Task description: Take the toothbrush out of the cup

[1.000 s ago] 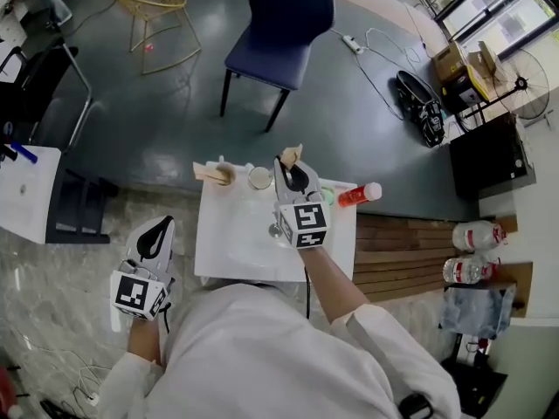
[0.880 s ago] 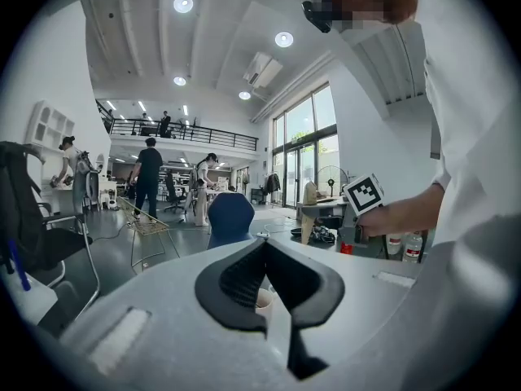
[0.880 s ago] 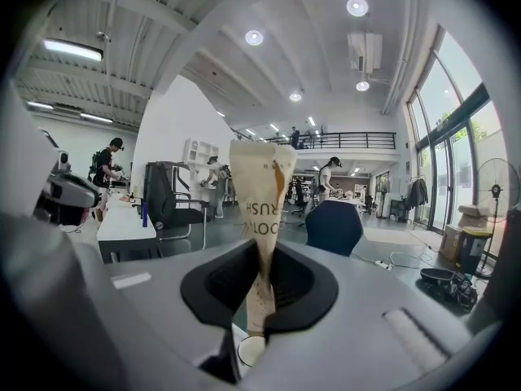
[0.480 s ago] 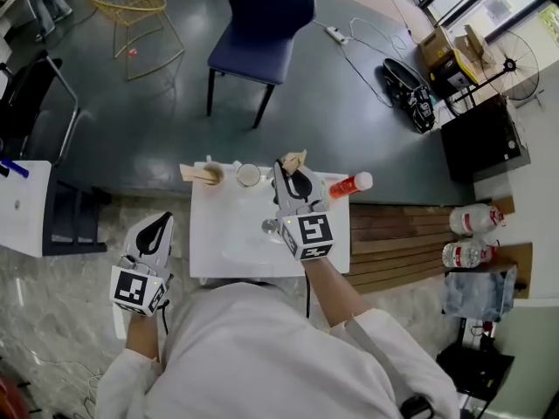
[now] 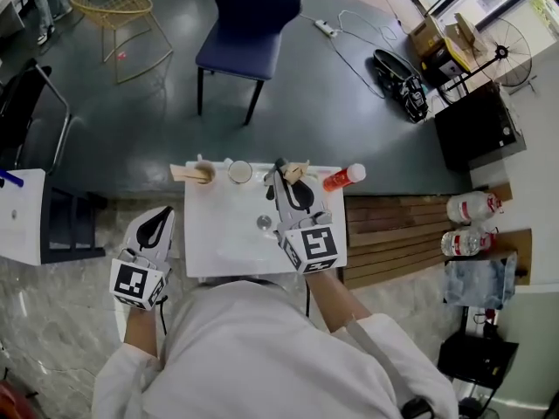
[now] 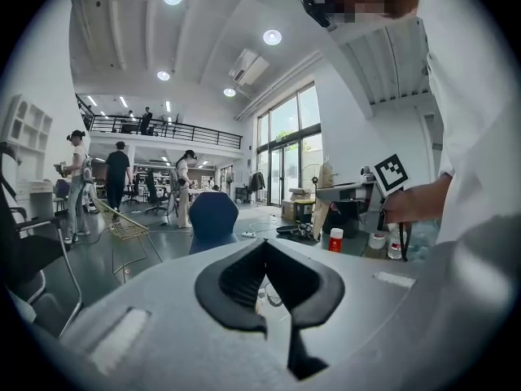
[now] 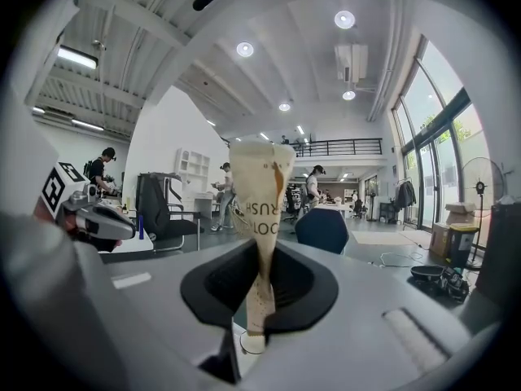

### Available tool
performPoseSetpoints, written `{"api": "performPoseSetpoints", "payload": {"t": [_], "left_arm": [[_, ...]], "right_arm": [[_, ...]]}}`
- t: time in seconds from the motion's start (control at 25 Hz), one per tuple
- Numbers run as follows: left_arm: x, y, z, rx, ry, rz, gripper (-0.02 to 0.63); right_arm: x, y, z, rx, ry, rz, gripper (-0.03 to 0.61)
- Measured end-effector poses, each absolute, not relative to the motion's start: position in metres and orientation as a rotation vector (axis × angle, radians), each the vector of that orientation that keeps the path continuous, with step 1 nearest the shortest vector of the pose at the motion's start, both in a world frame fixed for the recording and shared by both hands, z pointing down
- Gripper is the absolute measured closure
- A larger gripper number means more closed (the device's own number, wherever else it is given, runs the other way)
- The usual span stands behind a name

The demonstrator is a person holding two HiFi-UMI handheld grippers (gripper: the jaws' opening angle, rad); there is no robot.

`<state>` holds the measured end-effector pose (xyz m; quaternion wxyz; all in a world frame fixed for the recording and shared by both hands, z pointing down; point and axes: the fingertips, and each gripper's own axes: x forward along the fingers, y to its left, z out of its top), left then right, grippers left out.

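Note:
My right gripper (image 5: 283,176) is shut on a toothbrush in a tan paper wrapper (image 5: 293,170), held above the far part of the small white table (image 5: 218,238). In the right gripper view the wrapper (image 7: 260,210) stands upright, pinched between the jaws (image 7: 262,300). A light cup (image 5: 239,172) stands at the table's far edge. Left of it, a brown cup (image 5: 203,174) has another wrapped stick across it. A small clear glass (image 5: 265,223) sits mid-table, left of the right gripper. My left gripper (image 5: 160,223) hangs off the table's left side, shut and empty (image 6: 265,255).
A red bottle with a white cap (image 5: 343,177) lies at the table's far right corner. A dark blue chair (image 5: 247,20) stands beyond the table. A slatted wooden platform (image 5: 393,238) lies to the right, with plastic bottles (image 5: 470,208) on it. A white desk (image 5: 22,221) is at far left.
My right gripper has drawn back toward me and lifted a little, carrying the wrapped toothbrush. The left gripper has shifted slightly beside the table.

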<state>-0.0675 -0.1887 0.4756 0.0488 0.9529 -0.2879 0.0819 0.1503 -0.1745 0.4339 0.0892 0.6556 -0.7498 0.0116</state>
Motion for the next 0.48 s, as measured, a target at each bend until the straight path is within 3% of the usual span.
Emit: {"api": "performPoseSetpoints", "payload": {"t": [0.48], "left_arm": [[-0.05, -0.195, 0.486, 2.912, -0.817, 0.285, 0.606]], "right_arm": [[0.155, -0.143, 0.421, 1.984, -2.223, 0.044, 0.552]]}}
